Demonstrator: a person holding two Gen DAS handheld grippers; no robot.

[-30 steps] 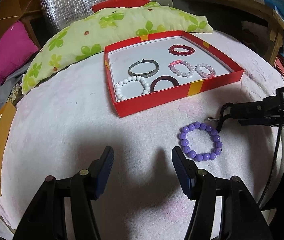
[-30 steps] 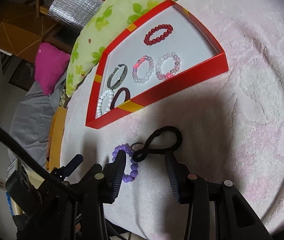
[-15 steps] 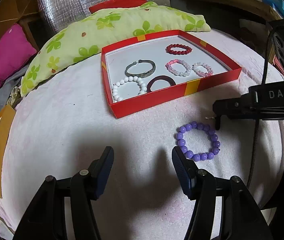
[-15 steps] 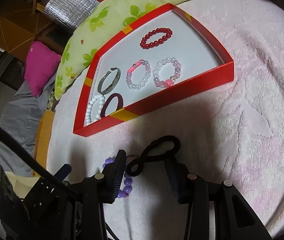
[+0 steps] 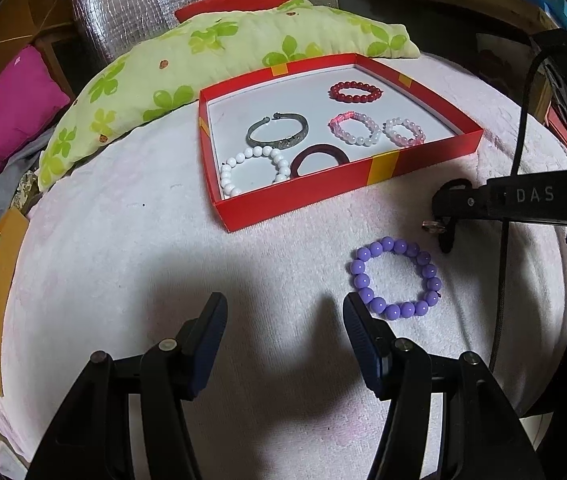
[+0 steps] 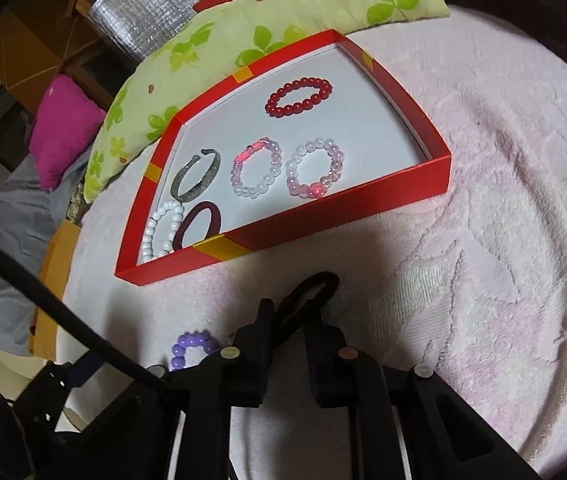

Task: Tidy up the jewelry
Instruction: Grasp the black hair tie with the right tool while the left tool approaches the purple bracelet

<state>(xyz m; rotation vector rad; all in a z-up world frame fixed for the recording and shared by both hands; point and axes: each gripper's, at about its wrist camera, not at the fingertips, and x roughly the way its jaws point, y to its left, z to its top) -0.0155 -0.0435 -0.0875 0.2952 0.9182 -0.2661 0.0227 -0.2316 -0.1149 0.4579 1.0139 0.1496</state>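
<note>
Up ahead on the pale towelled cloth (image 5: 123,260), well beyond both tools: the red box (image 5: 323,196), already holding six bracelets. Nearer, outside it and just right of the left hand-held gripper (image 5: 283,320), jaws apart on nothing: the purple bead bracelet (image 5: 395,280). Smallest, the black cord loop (image 6: 323,282), long axis running forward and slightly right from the right hand-held gripper (image 6: 289,332), jaws closing with the loop's near end between them. Probably calls for a short carry forward and left to the box. Right wrist view: shows the pinch itself. Left wrist view: gives only that tool's side, yet the whole purple bracelet, half hidden in the other.
</note>
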